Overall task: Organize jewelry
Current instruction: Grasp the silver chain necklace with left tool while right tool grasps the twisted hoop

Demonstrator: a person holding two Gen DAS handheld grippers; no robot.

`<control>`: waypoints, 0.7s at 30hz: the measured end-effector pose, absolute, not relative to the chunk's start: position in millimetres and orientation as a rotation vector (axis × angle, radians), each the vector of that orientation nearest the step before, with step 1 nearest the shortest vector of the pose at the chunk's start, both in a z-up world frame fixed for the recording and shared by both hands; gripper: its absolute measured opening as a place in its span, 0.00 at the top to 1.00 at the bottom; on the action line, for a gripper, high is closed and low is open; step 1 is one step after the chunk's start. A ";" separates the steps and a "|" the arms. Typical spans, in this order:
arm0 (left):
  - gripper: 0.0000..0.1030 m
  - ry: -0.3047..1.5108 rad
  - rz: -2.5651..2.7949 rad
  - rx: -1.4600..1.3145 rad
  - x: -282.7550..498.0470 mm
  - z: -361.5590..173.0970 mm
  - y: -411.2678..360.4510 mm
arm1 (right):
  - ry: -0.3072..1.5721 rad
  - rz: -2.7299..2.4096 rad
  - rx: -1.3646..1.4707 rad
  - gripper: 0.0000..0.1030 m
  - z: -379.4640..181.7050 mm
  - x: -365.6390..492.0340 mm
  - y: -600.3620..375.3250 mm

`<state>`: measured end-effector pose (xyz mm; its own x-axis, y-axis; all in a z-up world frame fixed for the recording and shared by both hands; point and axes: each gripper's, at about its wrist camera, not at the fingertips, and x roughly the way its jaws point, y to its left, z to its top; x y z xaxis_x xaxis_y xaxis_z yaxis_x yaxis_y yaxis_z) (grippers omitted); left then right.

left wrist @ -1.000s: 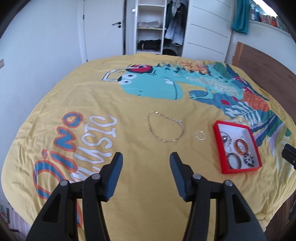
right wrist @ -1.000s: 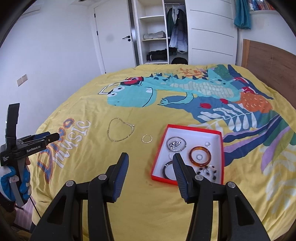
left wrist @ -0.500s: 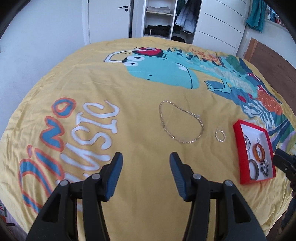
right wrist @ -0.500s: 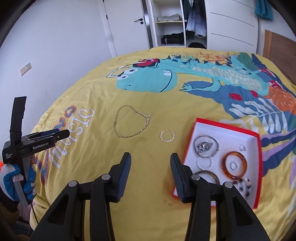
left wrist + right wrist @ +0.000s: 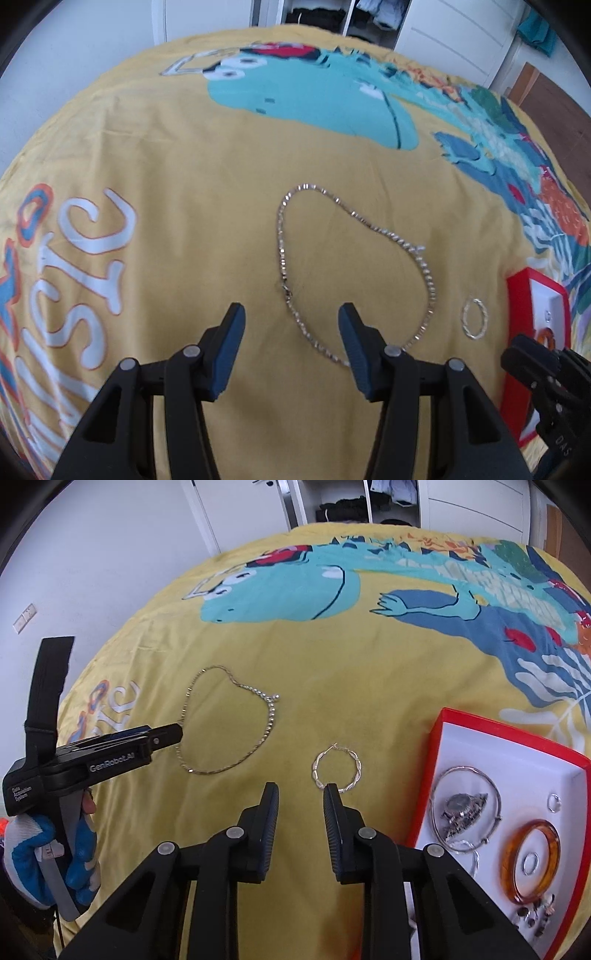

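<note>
My left tongs (image 5: 291, 323) are open and empty, low over the yellow bedspread (image 5: 184, 177). The near curve of the silver necklace (image 5: 284, 258) lies between their two tips, but I cannot tell if they touch it. The necklace makes a loose loop flat on the cloth, with free bedspread on its far side and on its left.

My right tongs (image 5: 300, 797) are also open, with a narrower gap, and they hold nothing. The twisted hoop earring (image 5: 336, 768) lies just in front of the right fingertip (image 5: 330, 794), whose tip overlaps the lower edge of the hoop in this view. Between the hoop and the necklace there is a strip of bare cloth.

The red box (image 5: 436, 760) with white inside sits to the right of the hoop, its left wall near my right tongs. In it I see a watch (image 5: 461, 806), an amber bangle (image 5: 532, 860), and some small rings.
</note>
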<state>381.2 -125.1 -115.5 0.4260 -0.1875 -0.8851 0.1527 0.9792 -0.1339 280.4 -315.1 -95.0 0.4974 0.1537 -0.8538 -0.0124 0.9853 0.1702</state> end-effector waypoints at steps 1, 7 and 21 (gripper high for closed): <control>0.51 1.124 -0.208 -0.034 384.4 -121.3 -127.3 | 1.057 0.100 0.148 0.76 -99.9 285.2 -315.0; 0.51 1.141 -0.187 -0.008 389.2 -142.7 -133.6 | 1.096 0.100 0.142 0.76 -121.4 306.0 -314.0; 0.59 1.100 -0.195 -0.001 399.9 -151.6 -133.3 | 1.207 0.090 0.133 0.78 -159.1 335.4 -308.0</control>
